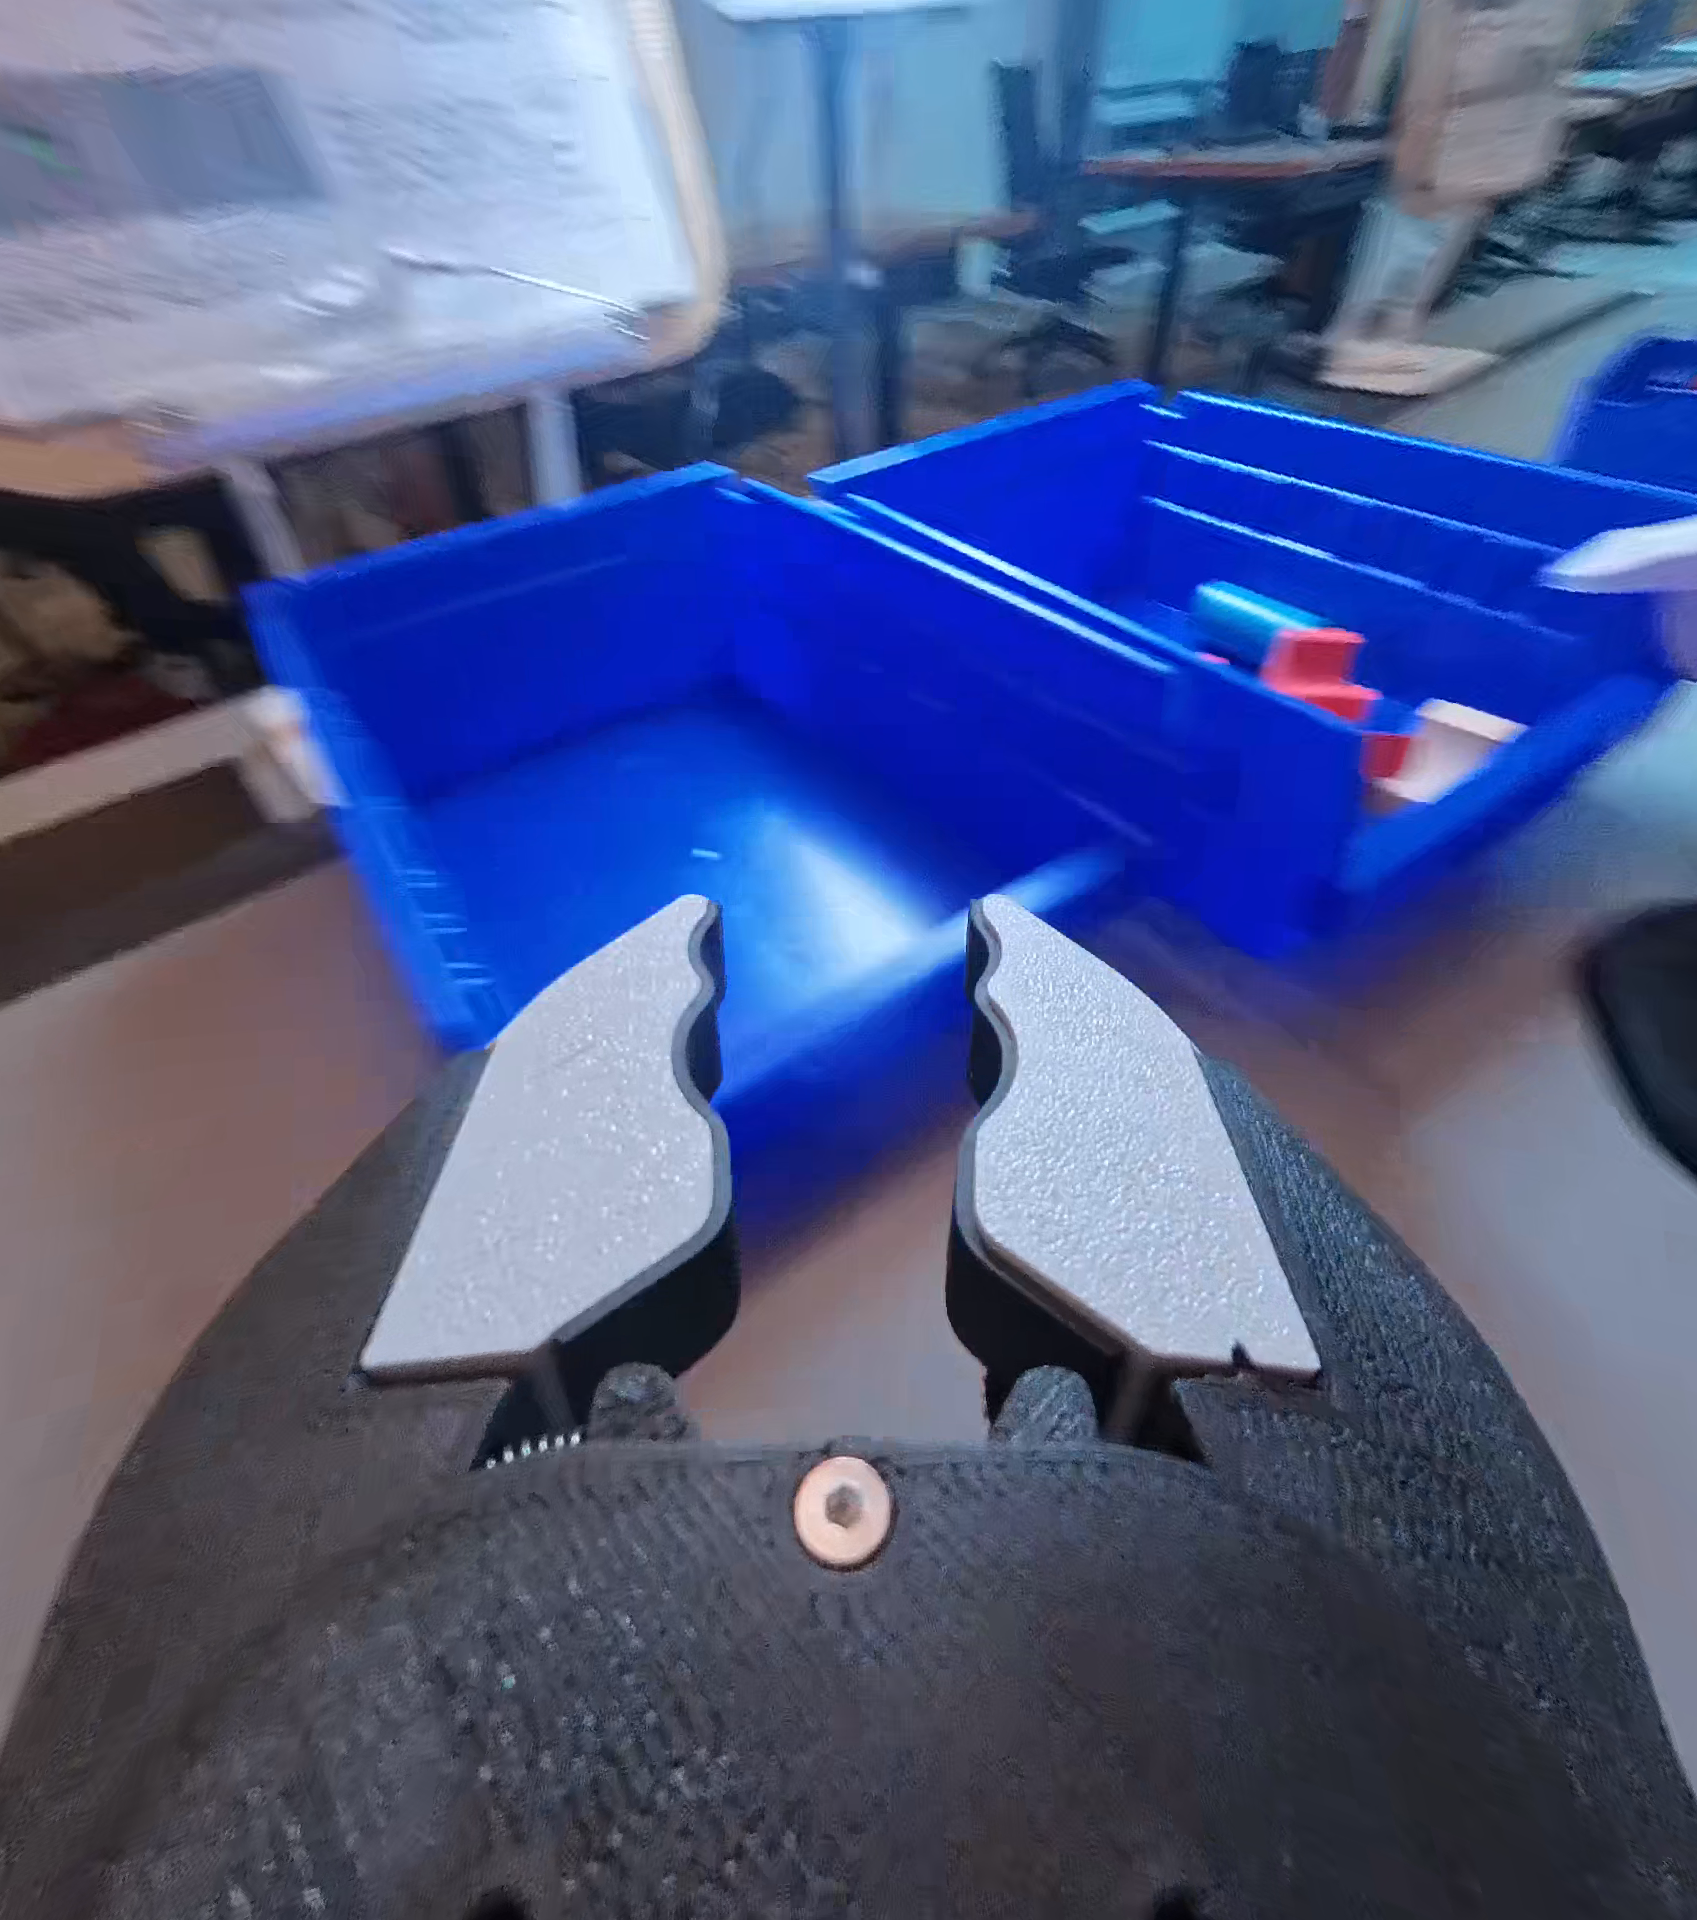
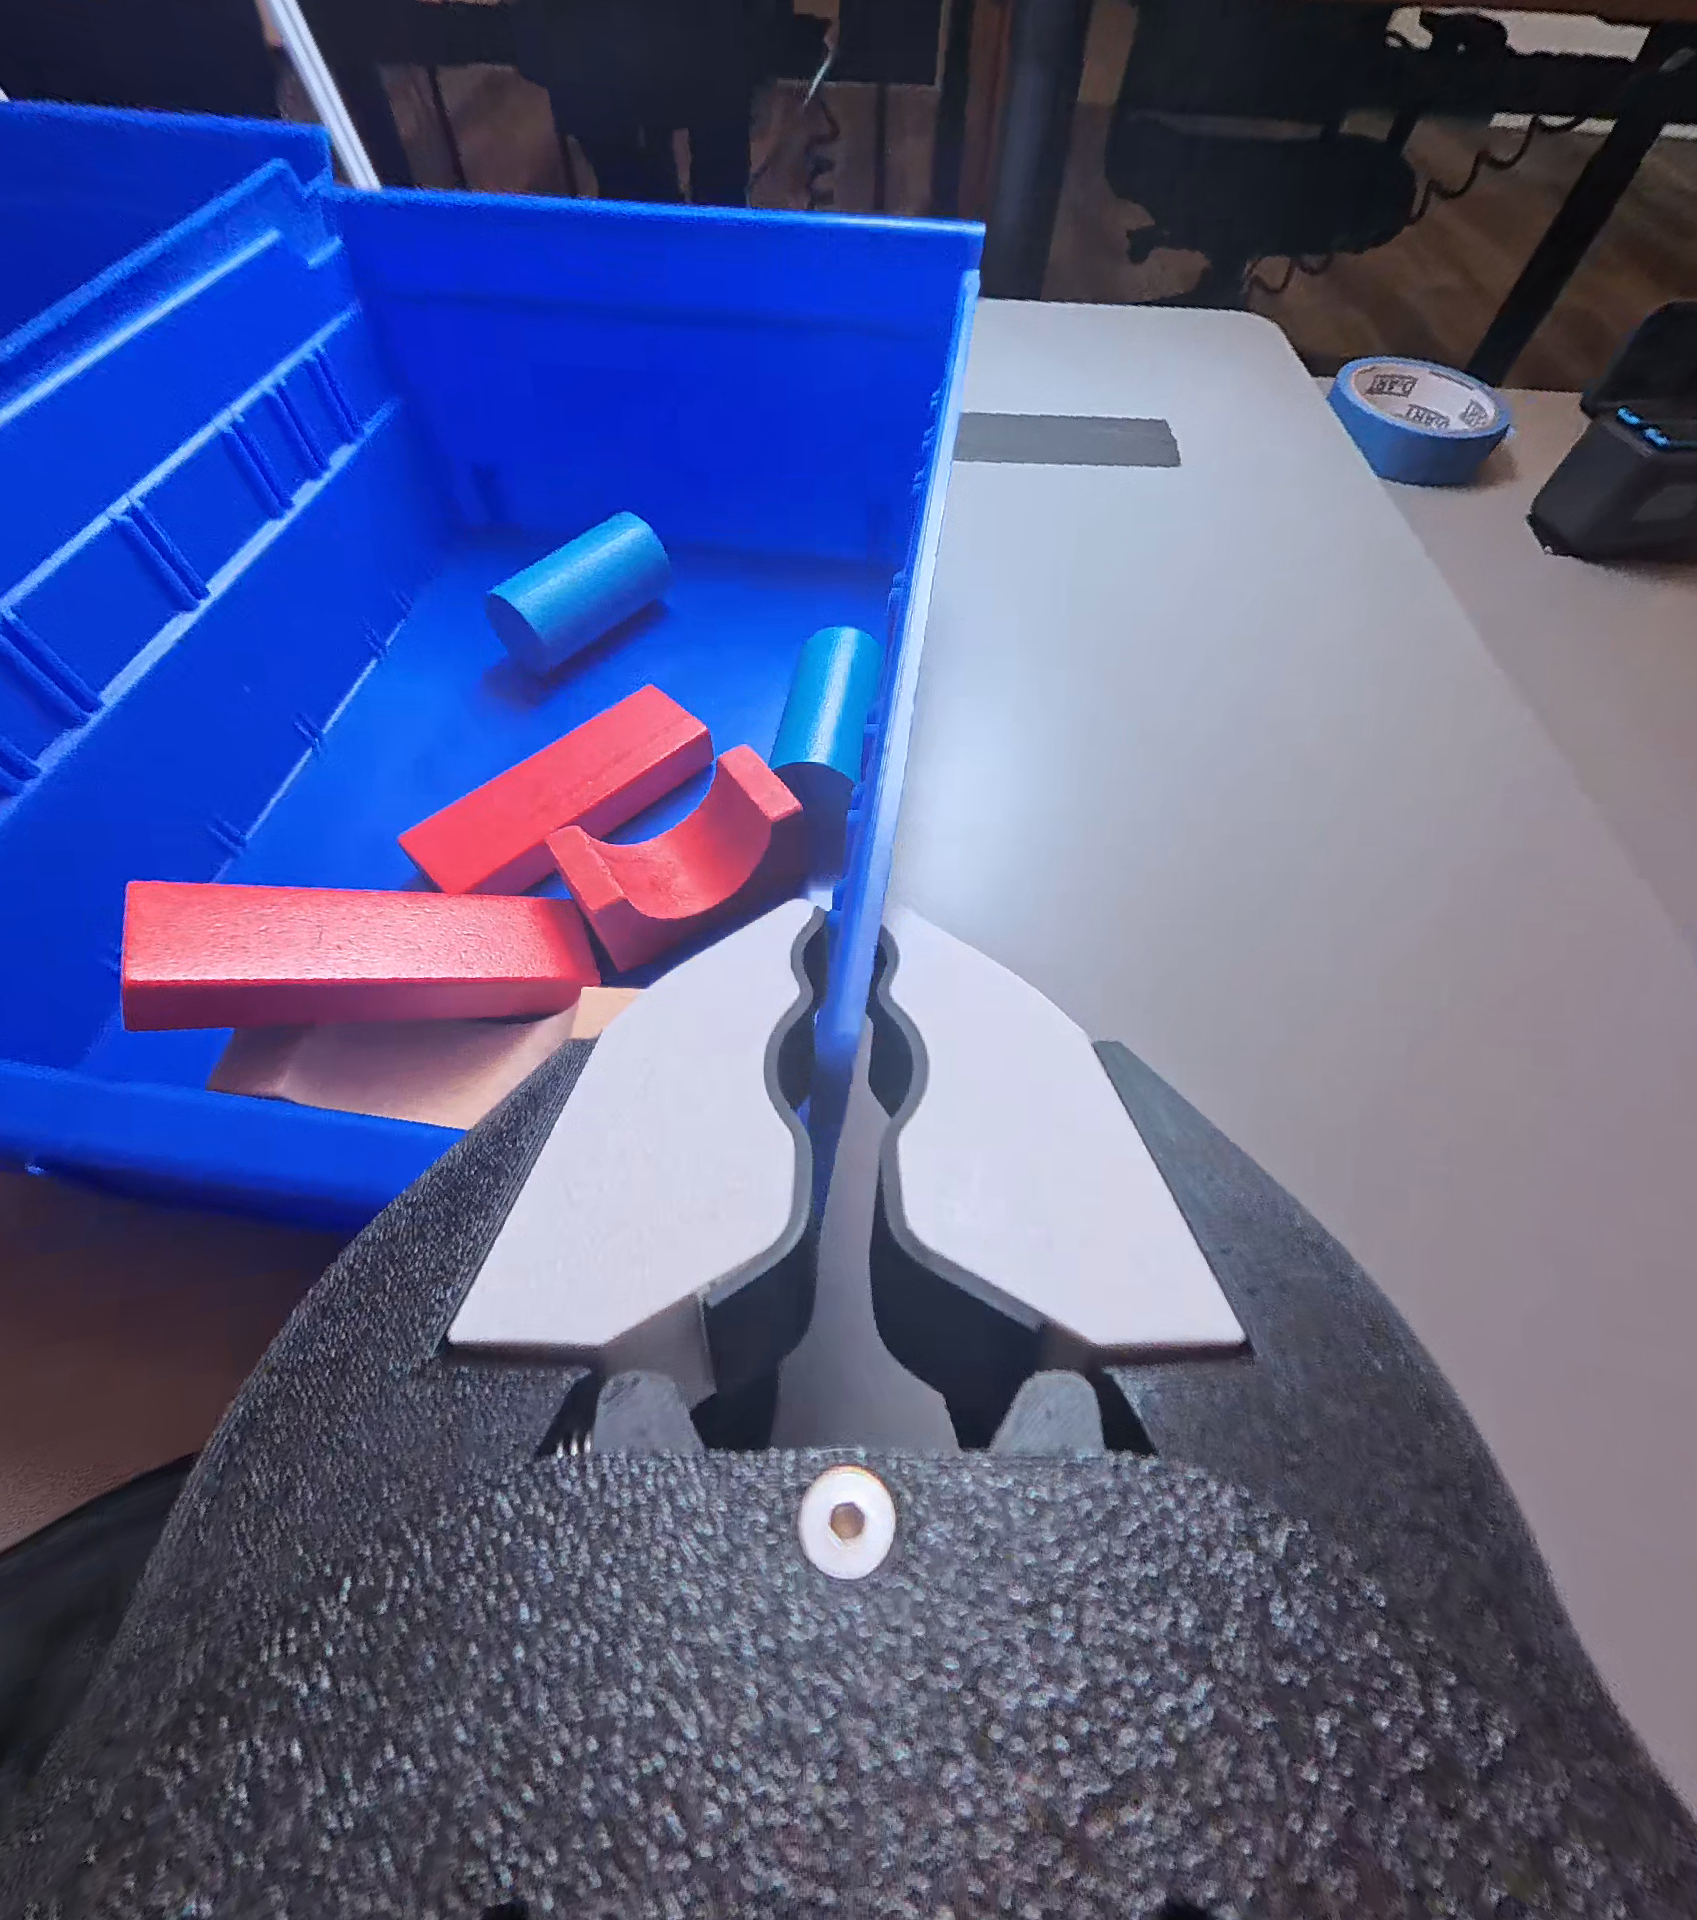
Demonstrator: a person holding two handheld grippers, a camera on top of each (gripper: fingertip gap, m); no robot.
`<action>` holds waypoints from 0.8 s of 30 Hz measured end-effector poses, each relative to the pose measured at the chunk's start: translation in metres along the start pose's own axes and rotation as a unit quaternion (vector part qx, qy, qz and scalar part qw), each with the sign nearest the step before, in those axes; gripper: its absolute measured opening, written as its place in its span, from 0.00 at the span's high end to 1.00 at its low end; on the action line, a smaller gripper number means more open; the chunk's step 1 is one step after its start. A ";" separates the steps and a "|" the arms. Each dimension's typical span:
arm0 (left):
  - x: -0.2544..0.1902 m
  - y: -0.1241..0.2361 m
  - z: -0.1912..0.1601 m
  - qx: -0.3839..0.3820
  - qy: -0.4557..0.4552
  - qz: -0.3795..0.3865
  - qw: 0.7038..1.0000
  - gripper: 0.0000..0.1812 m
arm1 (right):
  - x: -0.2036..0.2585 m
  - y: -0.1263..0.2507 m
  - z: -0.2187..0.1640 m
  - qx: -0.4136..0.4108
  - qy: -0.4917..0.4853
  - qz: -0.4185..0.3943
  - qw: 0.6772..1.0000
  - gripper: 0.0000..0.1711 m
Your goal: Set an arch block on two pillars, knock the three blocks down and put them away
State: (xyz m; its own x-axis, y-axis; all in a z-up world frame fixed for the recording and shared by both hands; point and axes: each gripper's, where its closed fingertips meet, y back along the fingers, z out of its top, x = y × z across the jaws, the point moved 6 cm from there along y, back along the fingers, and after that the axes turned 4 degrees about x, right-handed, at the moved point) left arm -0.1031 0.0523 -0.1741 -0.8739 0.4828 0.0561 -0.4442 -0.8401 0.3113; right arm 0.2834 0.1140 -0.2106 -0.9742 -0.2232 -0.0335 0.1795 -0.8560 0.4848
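Your right claw (image 2: 846,971) straddling the bin wall (image 2: 911,665), open desk (image 2: 1239,831) to its right, tape roll (image 2: 1420,421) far off, left bin (image 1: 678,790) gaping ahead

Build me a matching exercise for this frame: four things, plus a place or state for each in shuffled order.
1. left tongs
2. right tongs
3. red arch block
4. tape roll

A. on the table, outside the blue bin
B. open, holding nothing
C. lying inside the blue bin
D. closed on the blue bin's side wall

Pairs: 1-B, 2-D, 3-C, 4-A
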 end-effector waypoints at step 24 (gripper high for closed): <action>-0.116 -0.026 0.076 -0.012 -0.220 -0.040 0.975 0.89 | 0.049 0.107 0.050 -0.189 -0.016 0.026 0.981 0.95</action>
State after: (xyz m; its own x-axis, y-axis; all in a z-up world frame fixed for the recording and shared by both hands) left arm 0.0248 0.0374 -0.1167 -0.6687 0.6022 0.4361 -0.5167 -0.7981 0.3099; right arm 0.2478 0.0350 -0.1172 -0.9651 -0.2615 0.0140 0.2611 -0.9572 0.1252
